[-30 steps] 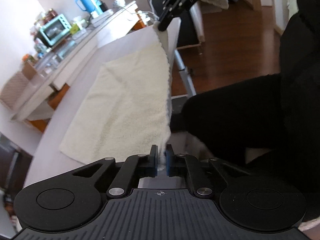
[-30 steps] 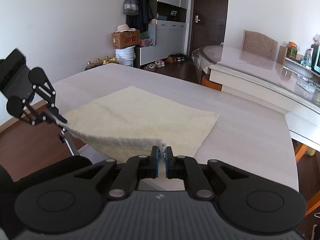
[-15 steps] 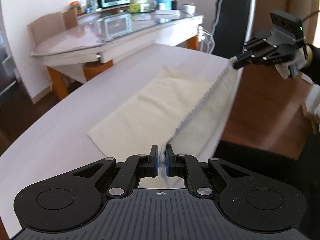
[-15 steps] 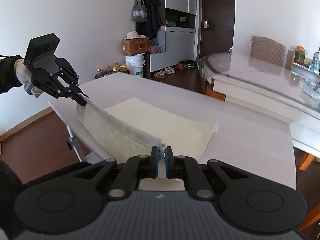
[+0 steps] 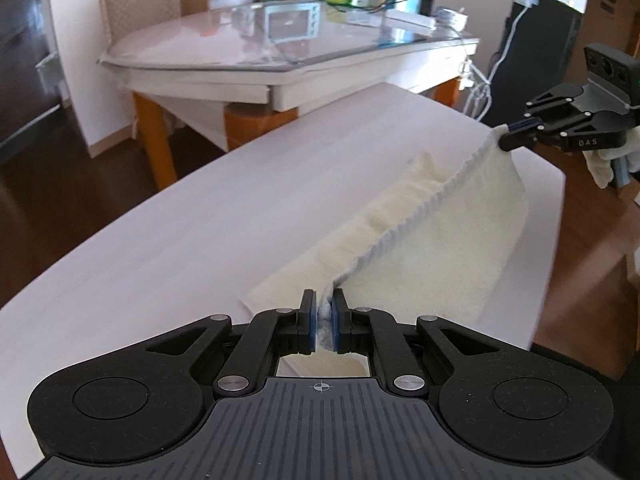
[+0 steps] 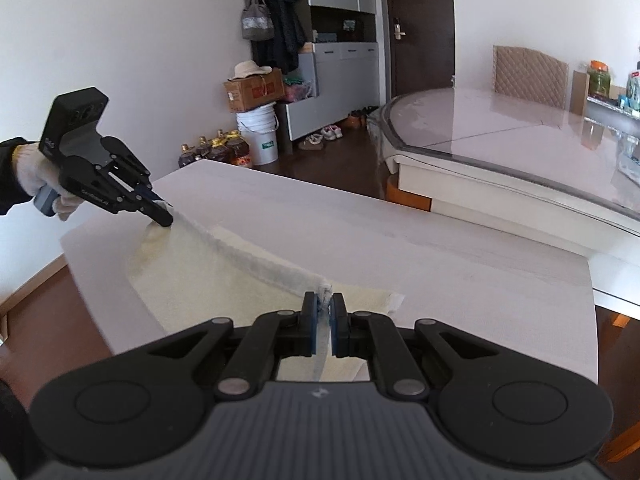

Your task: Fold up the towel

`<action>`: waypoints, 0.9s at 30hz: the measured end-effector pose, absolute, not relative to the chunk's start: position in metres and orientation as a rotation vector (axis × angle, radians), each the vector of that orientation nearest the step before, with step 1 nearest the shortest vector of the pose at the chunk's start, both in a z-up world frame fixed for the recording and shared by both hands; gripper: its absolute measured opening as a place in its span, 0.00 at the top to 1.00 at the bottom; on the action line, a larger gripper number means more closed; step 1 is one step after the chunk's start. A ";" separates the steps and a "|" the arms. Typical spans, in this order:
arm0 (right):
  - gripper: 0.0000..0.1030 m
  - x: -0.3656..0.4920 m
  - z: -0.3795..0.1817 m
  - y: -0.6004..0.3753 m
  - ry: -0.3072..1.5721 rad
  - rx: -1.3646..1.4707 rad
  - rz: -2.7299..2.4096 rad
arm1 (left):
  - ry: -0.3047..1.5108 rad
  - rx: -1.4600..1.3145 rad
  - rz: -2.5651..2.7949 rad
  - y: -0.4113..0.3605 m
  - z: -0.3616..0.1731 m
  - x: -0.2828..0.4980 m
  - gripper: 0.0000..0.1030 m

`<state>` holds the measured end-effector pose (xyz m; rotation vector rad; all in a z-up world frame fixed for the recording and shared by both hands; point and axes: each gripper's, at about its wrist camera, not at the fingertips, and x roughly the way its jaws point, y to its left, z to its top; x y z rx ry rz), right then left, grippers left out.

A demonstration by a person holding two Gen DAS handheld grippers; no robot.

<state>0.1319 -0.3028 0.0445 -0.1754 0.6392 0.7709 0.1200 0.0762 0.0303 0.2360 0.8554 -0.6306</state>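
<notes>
A cream towel [image 5: 436, 240] lies on the white table [image 5: 200, 220], its near long edge lifted and stretched between my two grippers. My left gripper [image 5: 323, 316] is shut on one corner of the towel. My right gripper [image 6: 323, 316] is shut on the other corner of the same edge. The lifted half hangs over the flat half, which shows behind the raised hem. In the right wrist view the towel [image 6: 208, 276] runs from my fingers to the left gripper [image 6: 166, 222]. In the left wrist view the right gripper [image 5: 506, 142] pinches the far corner.
A glass-topped table [image 5: 320, 40] with a toaster oven, blue kettle and cables stands beyond the white table. A black cabinet [image 5: 540, 52] is at the right. In the right wrist view a bucket [image 6: 258, 134], box and bottles sit by the far wall.
Both grippers have lifted the towel's near edge and carried it over the table towards the far edge. The raised half now hangs over the flat half.
</notes>
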 end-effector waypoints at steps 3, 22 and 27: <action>0.93 0.151 0.038 -0.299 0.663 -0.166 0.760 | 0.868 0.234 -0.609 0.077 0.025 0.136 0.93; 0.82 0.190 -0.006 -0.283 0.756 -0.173 0.645 | 0.908 0.259 -0.496 0.092 -0.012 0.162 0.68; 0.80 0.165 0.013 -0.292 0.686 -0.123 0.612 | 0.865 0.231 -0.448 0.109 -0.001 0.148 0.58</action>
